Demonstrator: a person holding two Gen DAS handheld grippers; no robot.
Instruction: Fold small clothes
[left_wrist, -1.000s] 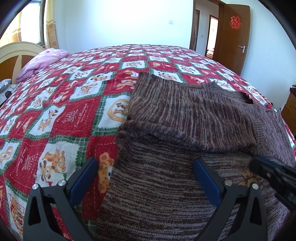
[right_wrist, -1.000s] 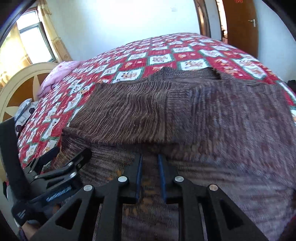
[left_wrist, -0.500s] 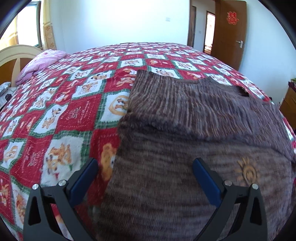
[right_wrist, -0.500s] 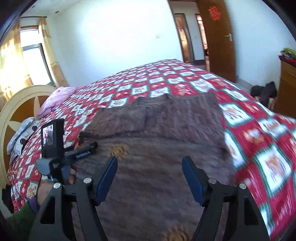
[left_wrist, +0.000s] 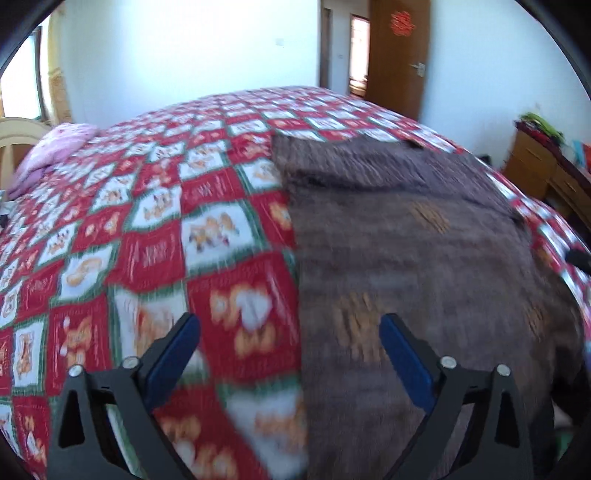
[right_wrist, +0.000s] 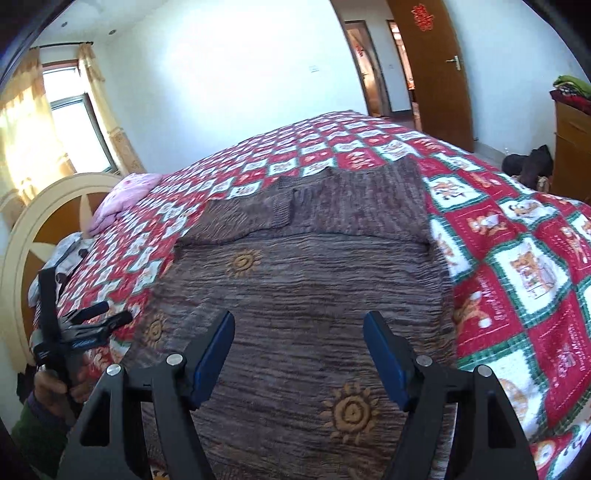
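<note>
A brown knit sweater (right_wrist: 306, 288) with orange sun motifs lies flat on the red patchwork bedspread (right_wrist: 517, 258), and its far part (right_wrist: 314, 206) is folded over itself. My right gripper (right_wrist: 299, 317) hovers open above the near half, nothing between its blue pads. In the left wrist view, which is blurred, the sweater (left_wrist: 406, 258) fills the right side. My left gripper (left_wrist: 289, 321) straddles its left edge from above; the jaws are closing a little and nothing is pinched. The right wrist view shows the left gripper (right_wrist: 114, 313) at the sweater's left side, held by a hand.
A pink pillow (right_wrist: 125, 195) and a cream headboard (right_wrist: 44, 221) are at the left end of the bed. A wooden door (right_wrist: 436, 74) stands beyond the bed. A wooden dresser (right_wrist: 572, 147) and dark items on the floor (right_wrist: 532, 166) are to the right.
My right gripper has opened, let go of the sweater and drawn back and up. My left gripper has slid left to the sweater's edge.
</note>
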